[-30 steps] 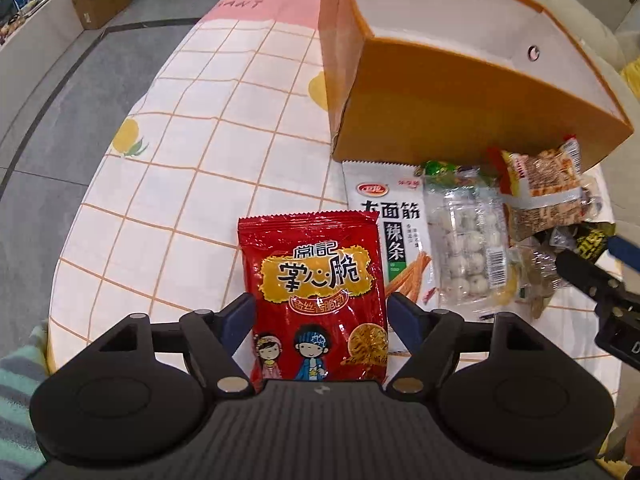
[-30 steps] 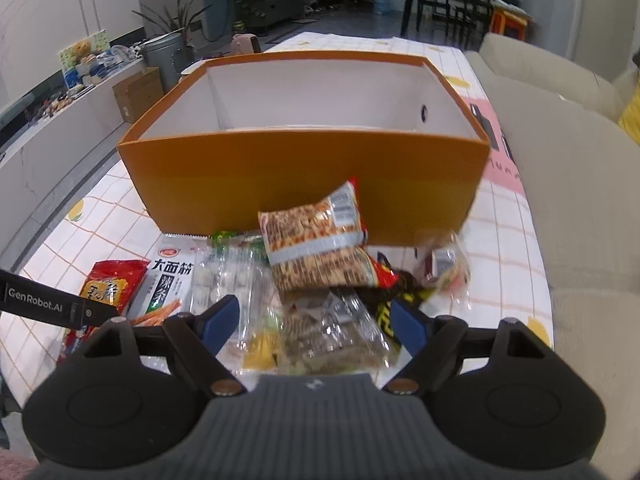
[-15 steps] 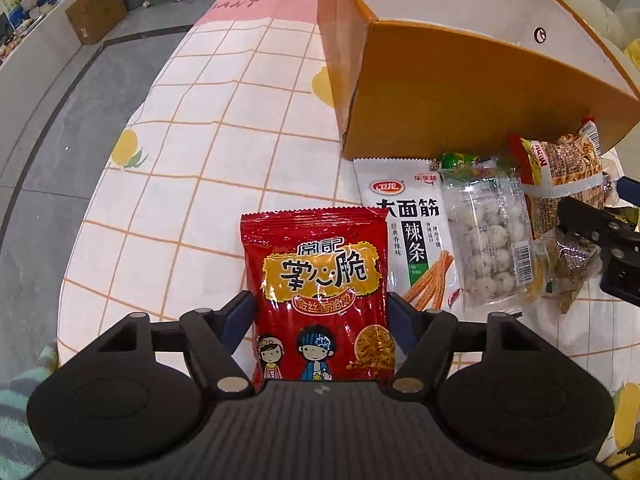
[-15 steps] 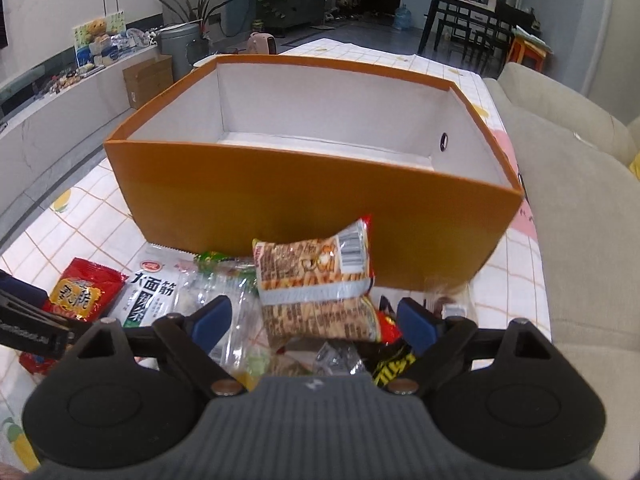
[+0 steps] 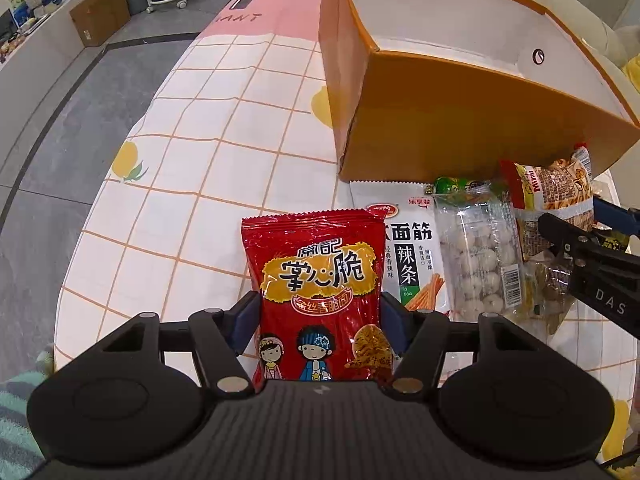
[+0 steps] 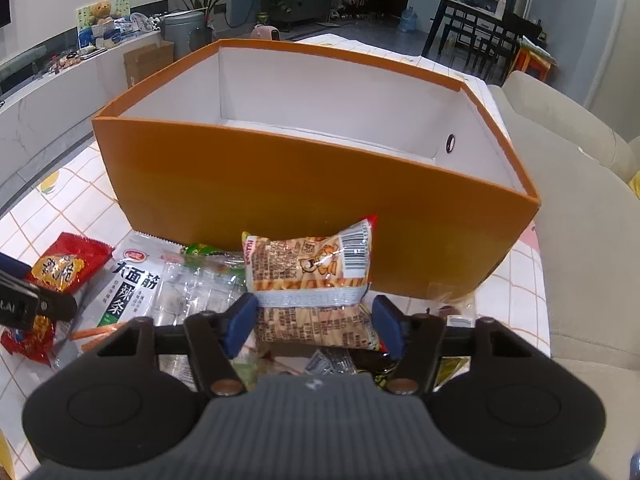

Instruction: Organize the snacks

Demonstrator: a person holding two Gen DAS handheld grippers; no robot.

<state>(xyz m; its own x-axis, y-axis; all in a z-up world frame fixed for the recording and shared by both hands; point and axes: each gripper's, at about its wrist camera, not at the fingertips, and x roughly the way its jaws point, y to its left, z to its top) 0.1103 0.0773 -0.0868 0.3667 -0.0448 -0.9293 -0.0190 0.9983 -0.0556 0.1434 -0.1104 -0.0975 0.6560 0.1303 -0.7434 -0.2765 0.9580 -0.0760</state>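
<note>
Left gripper (image 5: 320,320): jaws closing, pads at both side edges of red snack bag (image 5: 318,300), flat, long axis running away.
Right gripper (image 6: 314,322): closing astride tan snack packet (image 6: 312,280).
Orange box (image 6: 304,204): just beyond both.

Left gripper (image 5: 319,322), right gripper (image 6: 314,322): jaws closing, angled downward.

The left gripper (image 5: 320,320) is closing on a red snack bag (image 5: 316,292) lying on the checked tablecloth (image 5: 192,184), its blue pads (image 5: 246,316) at the bag's two sides. Right of the bag lie a white spicy-strip packet (image 5: 412,256) and a clear pack of pale balls (image 5: 480,256), near the orange box (image 5: 440,128). The right gripper (image 5: 592,264) reaches in from the right edge over a brown snack bag (image 5: 556,196).
</note>
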